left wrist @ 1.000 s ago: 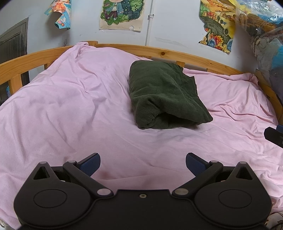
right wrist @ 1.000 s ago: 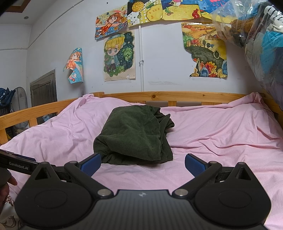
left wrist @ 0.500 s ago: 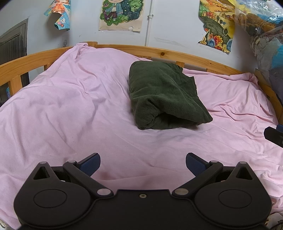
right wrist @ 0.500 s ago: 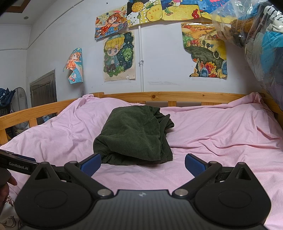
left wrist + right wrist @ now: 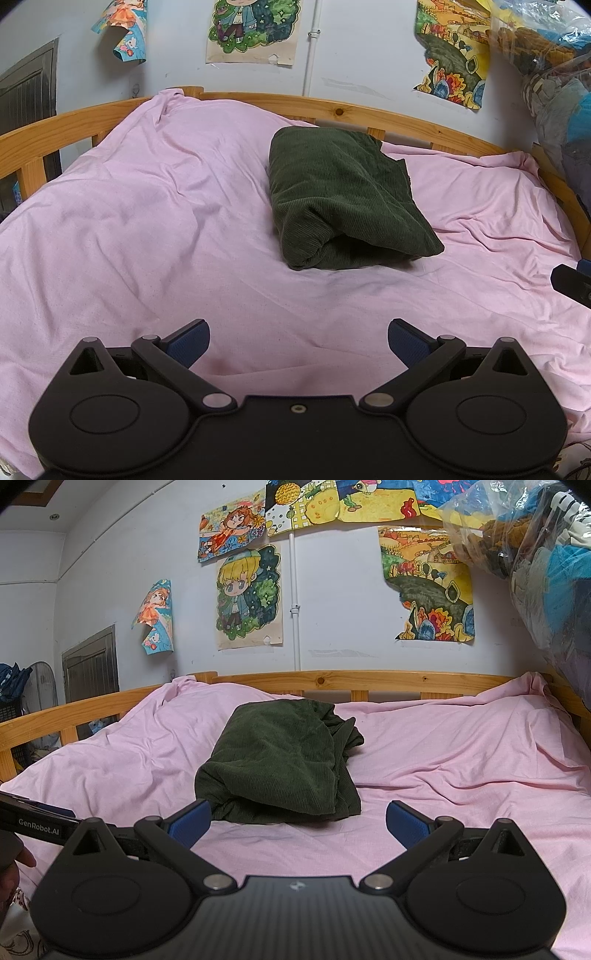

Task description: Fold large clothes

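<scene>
My left gripper (image 5: 298, 341) hangs over the near edge of the bed (image 5: 332, 109), its jaws spread wide and holding nothing. My right gripper (image 5: 298, 821) is likewise spread and empty, low over the pink sheet (image 5: 461, 760). The garment (image 5: 343, 195), dark green corduroy, lies folded into a thick bundle on the sheet toward the far edge of the bed, near the wooden rail, well apart from both grippers. Its open fold faces me. Drawings (image 5: 249, 598) hang on the wall behind the rail.

Left gripper (image 5: 298, 341) and right gripper (image 5: 298, 821) spread wide, seemingly empty.
</scene>
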A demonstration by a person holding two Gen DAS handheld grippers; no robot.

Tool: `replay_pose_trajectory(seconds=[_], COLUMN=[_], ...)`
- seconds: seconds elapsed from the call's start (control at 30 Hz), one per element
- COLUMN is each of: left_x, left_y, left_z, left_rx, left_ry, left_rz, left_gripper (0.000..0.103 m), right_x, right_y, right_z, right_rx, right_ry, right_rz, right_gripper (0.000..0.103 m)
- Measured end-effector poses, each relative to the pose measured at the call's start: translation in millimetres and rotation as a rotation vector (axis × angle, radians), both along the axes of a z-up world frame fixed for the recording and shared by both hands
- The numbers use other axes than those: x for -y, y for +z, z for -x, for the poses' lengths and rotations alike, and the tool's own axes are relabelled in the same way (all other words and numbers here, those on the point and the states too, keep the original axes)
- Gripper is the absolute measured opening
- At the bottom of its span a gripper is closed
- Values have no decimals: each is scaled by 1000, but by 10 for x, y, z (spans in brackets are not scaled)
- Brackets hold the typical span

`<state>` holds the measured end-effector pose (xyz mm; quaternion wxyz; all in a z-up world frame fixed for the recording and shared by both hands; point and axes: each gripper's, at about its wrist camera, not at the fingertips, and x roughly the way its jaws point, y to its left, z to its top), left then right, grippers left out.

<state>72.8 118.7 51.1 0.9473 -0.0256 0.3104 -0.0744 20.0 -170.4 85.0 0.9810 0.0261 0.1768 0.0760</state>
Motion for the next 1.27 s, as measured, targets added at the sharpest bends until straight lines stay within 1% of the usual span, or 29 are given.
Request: replay_pose_trajectory(seconds=[0.43,0.53,0.73,1.13,1.27], left_x=[-12,1,9,39,54], left_y=[6,15,18,17,14], left_z=[-18,-59,-43,-32,-28], left_rx=[-4,-39,-13,-7,-11], left_ry=[2,0,34,13,20], left_rz=[-8,-42,-98,-110,-105], left_gripper=[102,102,102,102,102], right_x=[1,3,-2,-8,-22], right_y=[0,5,-18,-32,-59], right_z=[1,0,9,15,10], right_rx=[-1,-1,-5,-9,-22], right_ry=[-1,0,-3,-4,-13], right_rz=[0,0,0,0,-1], right_gripper=[103,103,103,103,103])
